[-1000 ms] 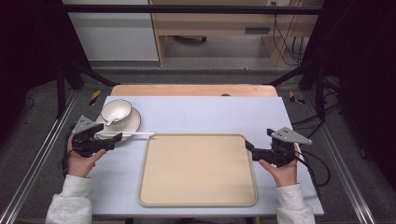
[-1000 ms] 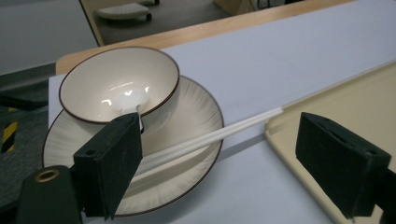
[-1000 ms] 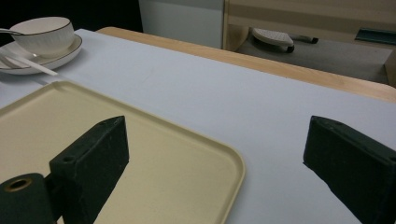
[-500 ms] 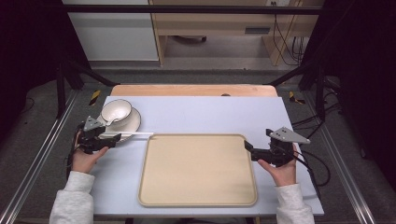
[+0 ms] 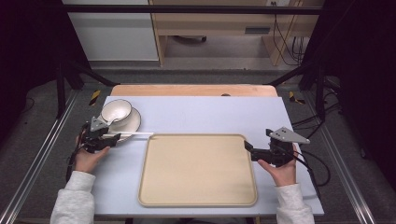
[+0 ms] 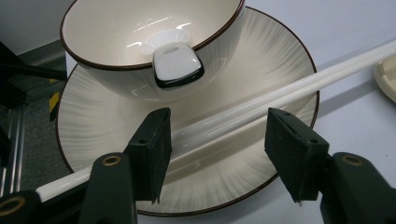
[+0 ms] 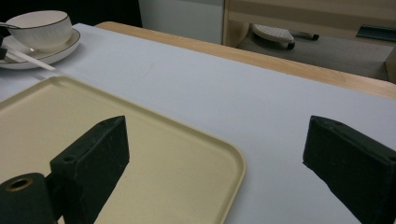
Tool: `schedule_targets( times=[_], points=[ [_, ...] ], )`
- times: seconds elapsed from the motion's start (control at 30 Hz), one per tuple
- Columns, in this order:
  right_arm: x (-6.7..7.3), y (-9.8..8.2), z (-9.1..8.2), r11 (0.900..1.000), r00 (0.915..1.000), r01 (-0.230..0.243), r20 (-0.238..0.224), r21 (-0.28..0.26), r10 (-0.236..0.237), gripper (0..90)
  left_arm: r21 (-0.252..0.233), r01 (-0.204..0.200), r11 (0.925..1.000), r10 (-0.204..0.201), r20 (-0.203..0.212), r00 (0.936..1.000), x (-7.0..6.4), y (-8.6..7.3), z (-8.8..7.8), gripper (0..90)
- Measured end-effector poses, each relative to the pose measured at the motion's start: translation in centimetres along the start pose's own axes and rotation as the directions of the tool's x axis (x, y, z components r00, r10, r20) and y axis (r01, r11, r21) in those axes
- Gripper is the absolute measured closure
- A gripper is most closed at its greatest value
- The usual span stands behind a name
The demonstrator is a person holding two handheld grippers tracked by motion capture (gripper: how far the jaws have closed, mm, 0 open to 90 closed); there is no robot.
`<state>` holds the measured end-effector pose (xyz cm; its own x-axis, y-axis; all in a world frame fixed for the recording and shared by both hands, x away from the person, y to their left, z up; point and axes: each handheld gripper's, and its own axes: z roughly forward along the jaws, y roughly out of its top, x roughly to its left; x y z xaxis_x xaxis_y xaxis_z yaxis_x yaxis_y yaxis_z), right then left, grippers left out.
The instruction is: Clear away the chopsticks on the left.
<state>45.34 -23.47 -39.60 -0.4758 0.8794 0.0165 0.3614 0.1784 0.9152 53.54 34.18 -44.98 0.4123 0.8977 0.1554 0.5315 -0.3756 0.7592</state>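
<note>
A pair of white chopsticks [image 6: 280, 81] lies slanted across a cream plate [image 6: 261, 60] with a dark rim. On the plate stands a matching bowl [image 6: 149, 42] with a white spoon [image 6: 177, 65] hooked over its edge. My left gripper [image 6: 217, 149] straddles the chopsticks. Its jaws have just been closing, with the sticks between them and a gap still showing at the right pad. From above, the left gripper [image 5: 112, 137] sits at the plate [image 5: 133, 122], beside the bowl [image 5: 116, 112] and over the chopsticks [image 5: 135, 135]. My right gripper [image 5: 247, 148] [image 7: 219, 140] hangs open over the tray's right corner, holding nothing.
A large beige tray [image 5: 198, 136] [image 7: 233, 163] lies bare in the middle of the pale blue table top [image 5: 210, 114]. A wooden strip runs along the table's far edge. Metal rails flank both sides.
My left gripper has come down at the near end of the chopsticks and its jaws have narrowed around them. The right gripper has stayed where it was.
</note>
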Motion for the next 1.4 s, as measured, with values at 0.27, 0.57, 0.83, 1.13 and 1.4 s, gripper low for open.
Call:
schedule_targets(
  times=[0.27,0.57,0.83,1.13,1.4],
  points=[
    [0.0,0.0,0.0,1.000,1.0000,0.000,0.001,-0.001,0.000,7.4,0.014,-0.019,0.9997,0.018,0.009,0.9998,-0.2,-0.1,0.3,45.3],
    [0.0,0.0,-0.1,1.000,1.0000,0.004,0.003,0.000,-0.004,7.4,0.029,-0.019,0.9994,0.017,0.046,0.9988,-0.3,-0.1,0.2,59.2],
    [0.0,0.0,-0.1,1.000,1.0000,0.003,0.004,0.001,-0.003,7.5,0.034,-0.014,0.9993,0.011,0.086,0.9963,-0.5,0.1,0.1,73.1],
    [0.0,0.0,0.0,1.000,1.0000,0.004,0.005,0.004,-0.004,7.5,0.038,-0.028,0.9989,0.024,0.090,0.9957,-0.8,0.2,0.2,81.0],
    [0.0,0.0,0.0,1.000,1.0000,0.004,0.005,0.004,-0.004,7.5,0.047,-0.016,0.9988,0.012,0.096,0.9953,-1.0,0.4,0.2,84.1]
  ],
)
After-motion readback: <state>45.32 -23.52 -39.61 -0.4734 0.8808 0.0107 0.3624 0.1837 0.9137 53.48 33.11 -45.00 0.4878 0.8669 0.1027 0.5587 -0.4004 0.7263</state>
